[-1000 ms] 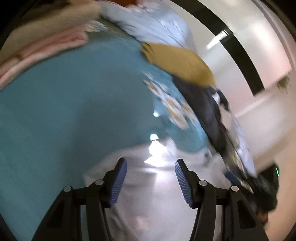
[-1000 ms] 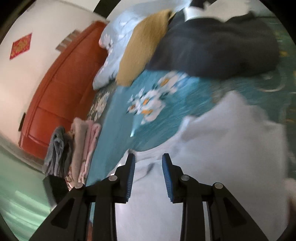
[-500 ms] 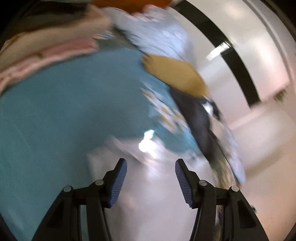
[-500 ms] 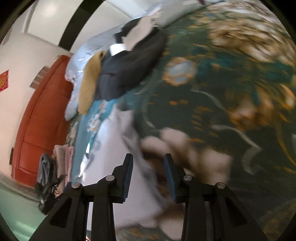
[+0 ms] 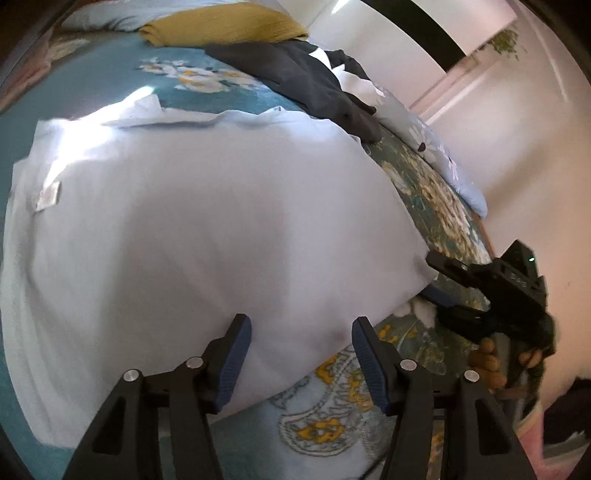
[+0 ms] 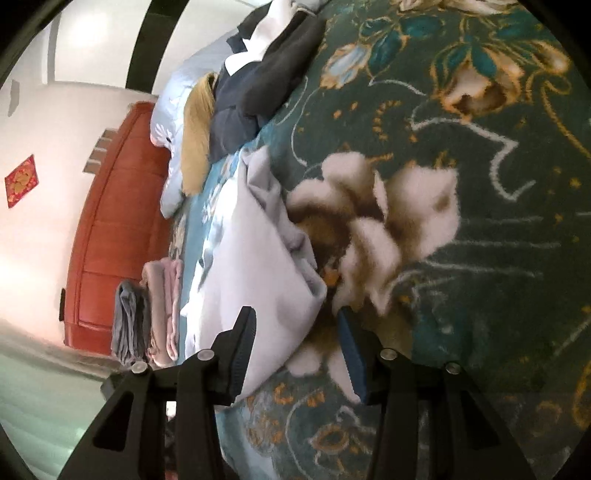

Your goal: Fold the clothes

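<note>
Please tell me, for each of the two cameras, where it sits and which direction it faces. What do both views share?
Left wrist: sits on the left gripper, looking down over the pale lilac cloth garment spread on the floral bedcover; the right gripper and the person's fingers show.
Right wrist: sits on the right gripper, looking along the bedcover towards the red wooden headboard; its own open fingers straddle the garment's corner.
Shared: the garment, the mustard cloth and the dark clothes.

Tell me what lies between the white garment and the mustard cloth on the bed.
In the left wrist view: teal bedspread with a white flower print, between white garment and mustard cloth.
</note>
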The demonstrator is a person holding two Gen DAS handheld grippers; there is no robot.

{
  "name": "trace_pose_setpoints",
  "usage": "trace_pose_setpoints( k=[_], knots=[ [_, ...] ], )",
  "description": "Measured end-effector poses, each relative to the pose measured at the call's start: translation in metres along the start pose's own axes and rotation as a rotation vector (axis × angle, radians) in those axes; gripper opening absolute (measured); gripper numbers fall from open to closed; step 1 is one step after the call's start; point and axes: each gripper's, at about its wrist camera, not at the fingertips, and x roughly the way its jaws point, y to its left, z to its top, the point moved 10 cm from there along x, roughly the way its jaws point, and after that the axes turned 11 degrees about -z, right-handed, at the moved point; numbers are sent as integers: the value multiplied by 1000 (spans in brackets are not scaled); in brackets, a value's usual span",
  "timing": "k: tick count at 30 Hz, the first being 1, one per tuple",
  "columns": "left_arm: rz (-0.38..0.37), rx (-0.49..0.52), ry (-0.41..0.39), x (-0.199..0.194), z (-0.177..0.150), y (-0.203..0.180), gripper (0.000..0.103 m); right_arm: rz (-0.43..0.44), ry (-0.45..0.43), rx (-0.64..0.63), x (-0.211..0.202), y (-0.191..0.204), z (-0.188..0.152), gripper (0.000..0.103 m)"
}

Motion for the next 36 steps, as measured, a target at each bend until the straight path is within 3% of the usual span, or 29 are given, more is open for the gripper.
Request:
trace_pose_setpoints(
  k=[3, 7, 11, 15, 20, 26, 29, 32, 36],
  knots=[
    [-30, -18, -7, -5, -10, -1, 61, 44, -53, 23, 8, 7, 12, 47],
    [-59, -32, -24, -8, -13, 0, 61, 36, -89, 32, 17, 19, 14, 45],
    [-111, -85, -35, -17, -14, 2, 61, 9, -72, 11, 26, 32, 7, 12],
    [-152, -164, -71, -38, -14, 15, 61, 30, -104, -20, 24, 58, 7, 10],
    [-169, -251, -195, -81, -7, 41, 61, 88, -124, -198, 21, 129, -7, 10],
    [-225, -384, -381, -142, -7, 83, 61, 213, -41, -542, 37, 228, -93, 10],
    [-243, -456, -439, -161, -11, 104, 62, 171, 52, -625, 69, 236, -132, 10],
    [-242, -477, -449, -163, -14, 111, 62, 133, 162, -642, 103, 230, -166, 10],
    [-267, -467, -418, -153, -9, 105, 62, 84, 192, -672, 115, 219, -180, 10]
  ],
)
